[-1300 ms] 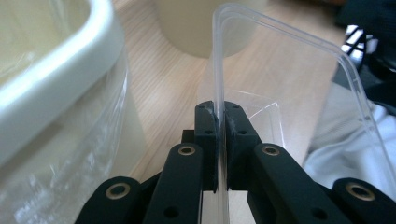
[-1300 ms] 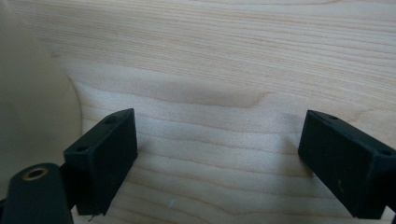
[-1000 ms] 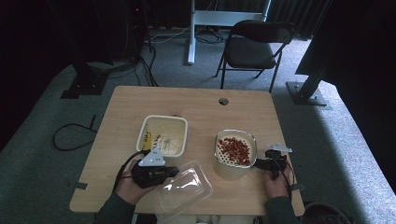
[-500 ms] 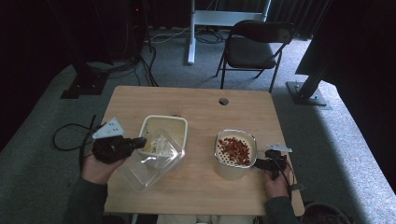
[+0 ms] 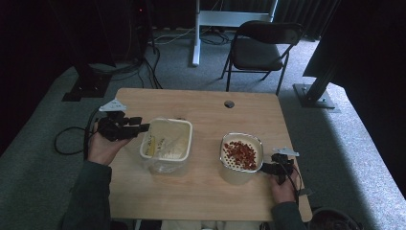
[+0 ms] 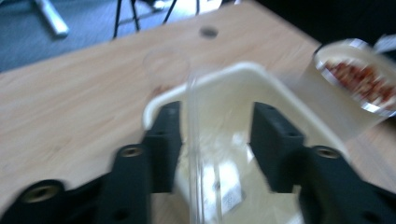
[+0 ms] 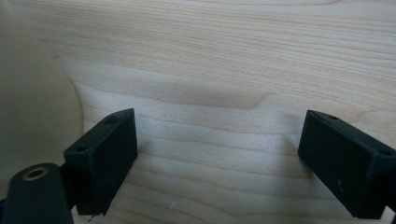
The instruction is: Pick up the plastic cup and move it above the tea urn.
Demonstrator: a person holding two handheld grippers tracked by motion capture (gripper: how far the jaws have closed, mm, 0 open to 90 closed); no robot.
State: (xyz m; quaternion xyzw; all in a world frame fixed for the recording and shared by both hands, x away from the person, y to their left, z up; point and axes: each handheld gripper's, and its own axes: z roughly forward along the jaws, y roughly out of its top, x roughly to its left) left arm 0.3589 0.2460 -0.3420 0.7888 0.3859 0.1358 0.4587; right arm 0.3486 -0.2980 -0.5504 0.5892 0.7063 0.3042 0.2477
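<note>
A: High view first: where are the left tongs (image 5: 139, 128) sitting?

B: Left of centre, jaws gripping a clear lid (image 6: 198, 154) edge-on over the cream tub (image 5: 167, 140).

A: Is the left gripper view agreeing?

B: Yes, the lid is standing between the jaws, though blurred.

A: And the right tongs (image 5: 266, 167)?

B: Lower right, jaws gaping wide over bare tabletop (image 7: 233, 56), resting beside the bowl of red pieces (image 5: 241, 152).

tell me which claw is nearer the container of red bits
Right. The right claw sits just off the right side of the container of red bits, jaws open over bare table. The left claw is across the table, at the cream tub, by a clear lid.
</note>
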